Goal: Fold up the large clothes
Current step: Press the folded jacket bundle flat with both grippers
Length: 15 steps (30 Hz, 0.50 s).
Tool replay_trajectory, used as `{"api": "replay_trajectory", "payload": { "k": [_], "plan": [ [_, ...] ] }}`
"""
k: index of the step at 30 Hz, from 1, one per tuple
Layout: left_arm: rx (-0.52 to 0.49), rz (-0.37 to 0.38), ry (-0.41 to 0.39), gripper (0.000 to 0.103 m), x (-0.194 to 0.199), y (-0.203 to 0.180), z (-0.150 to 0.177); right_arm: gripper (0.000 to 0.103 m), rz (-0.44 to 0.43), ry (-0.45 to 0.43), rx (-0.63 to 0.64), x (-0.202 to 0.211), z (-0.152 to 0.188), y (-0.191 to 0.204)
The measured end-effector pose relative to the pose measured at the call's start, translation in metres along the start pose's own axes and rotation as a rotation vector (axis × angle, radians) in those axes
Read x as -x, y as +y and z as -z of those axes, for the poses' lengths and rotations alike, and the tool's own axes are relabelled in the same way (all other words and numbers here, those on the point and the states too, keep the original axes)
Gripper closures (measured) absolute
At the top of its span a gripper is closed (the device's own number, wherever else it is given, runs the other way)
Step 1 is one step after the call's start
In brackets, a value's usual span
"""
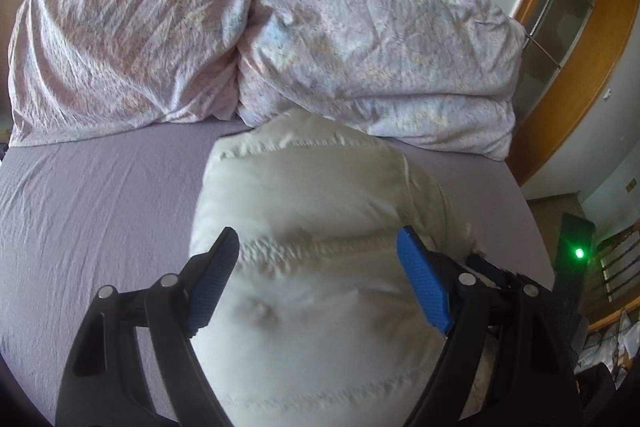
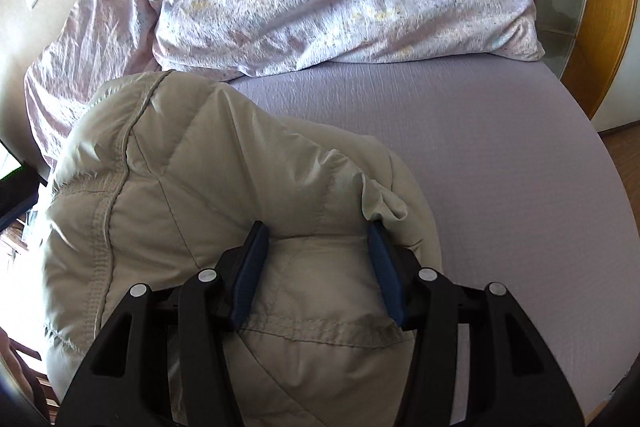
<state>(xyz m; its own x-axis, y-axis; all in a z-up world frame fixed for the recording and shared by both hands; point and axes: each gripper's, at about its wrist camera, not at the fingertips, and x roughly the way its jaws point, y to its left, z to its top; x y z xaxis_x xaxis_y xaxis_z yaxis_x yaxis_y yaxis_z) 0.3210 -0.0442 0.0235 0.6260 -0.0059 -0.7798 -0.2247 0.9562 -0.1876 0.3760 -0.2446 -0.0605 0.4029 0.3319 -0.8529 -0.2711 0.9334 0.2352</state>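
Both grippers' fingers [image 1: 422, 287] [image 2: 248, 279] spread wide over the jacket [image 2: 180, 187], its underside hidden.

The puffy jacket [image 1: 320, 267] looks smeared in the left wrist view, its stitching soft, and its lower part runs off the bottom edge. In the right wrist view the right claw [image 2: 318, 239] hides the jacket beneath its arms
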Motion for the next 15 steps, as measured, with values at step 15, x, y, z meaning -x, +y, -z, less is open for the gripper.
{"api": "replay_trajectory", "payload": {
  "k": [15],
  "plan": [
    [-0.106, -0.146, -0.018, 0.010, -0.045, -0.014, 0.014, 0.050, -0.020, -0.009, -0.003, -0.009, 0.005, -0.003]
  ]
}}
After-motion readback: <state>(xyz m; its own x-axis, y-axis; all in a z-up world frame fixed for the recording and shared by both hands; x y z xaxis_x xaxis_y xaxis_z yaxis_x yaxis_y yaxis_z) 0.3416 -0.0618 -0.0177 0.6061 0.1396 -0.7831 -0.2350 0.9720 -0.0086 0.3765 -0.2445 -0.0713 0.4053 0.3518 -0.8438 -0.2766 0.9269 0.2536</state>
